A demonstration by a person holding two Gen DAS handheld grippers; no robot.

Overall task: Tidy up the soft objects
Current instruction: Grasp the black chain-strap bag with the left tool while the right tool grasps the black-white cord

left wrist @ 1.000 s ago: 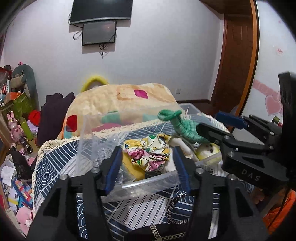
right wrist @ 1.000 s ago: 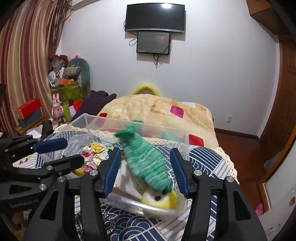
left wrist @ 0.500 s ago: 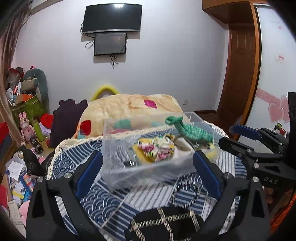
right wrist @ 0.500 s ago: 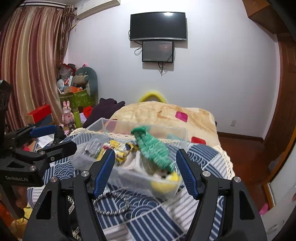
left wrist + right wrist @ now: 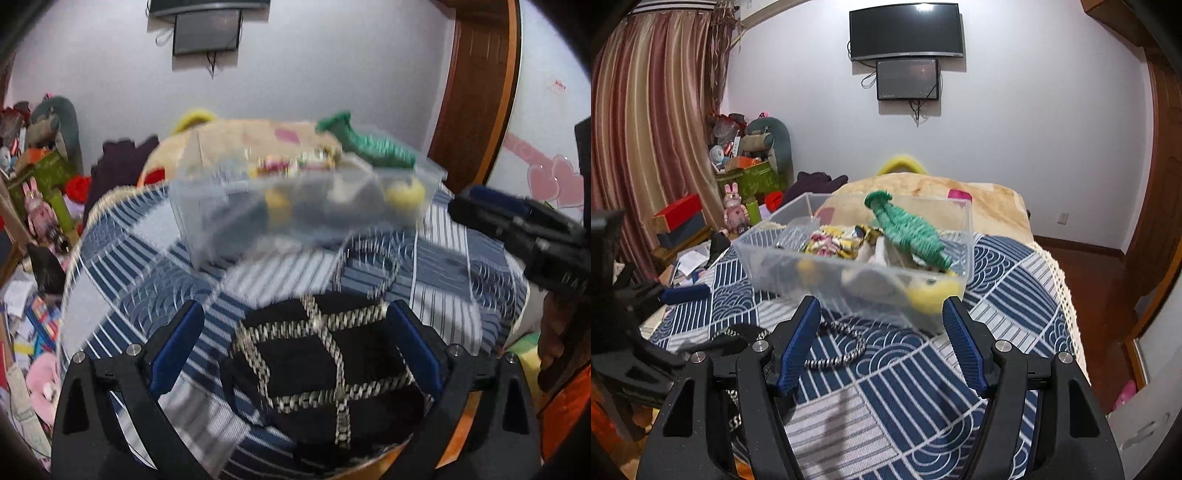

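A clear plastic bin stands on the blue patterned tablecloth. In it lie a green knitted toy, a floral cloth and a yellow soft piece. The bin and the green toy also show blurred in the left wrist view. My left gripper is open, with a black bag with a chain strap between its fingers. My right gripper is open and empty, short of the bin. The chain lies near its left finger.
A bed with a beige blanket stands behind the table. Toys, boxes and a green bin crowd the left by the curtain. Clutter lies on the floor at left. The right gripper shows at the right of the left wrist view.
Both grippers have pulled back from the bin and opened wider. The left one has dropped over the black chain bag. The green toy now lies in the bin.
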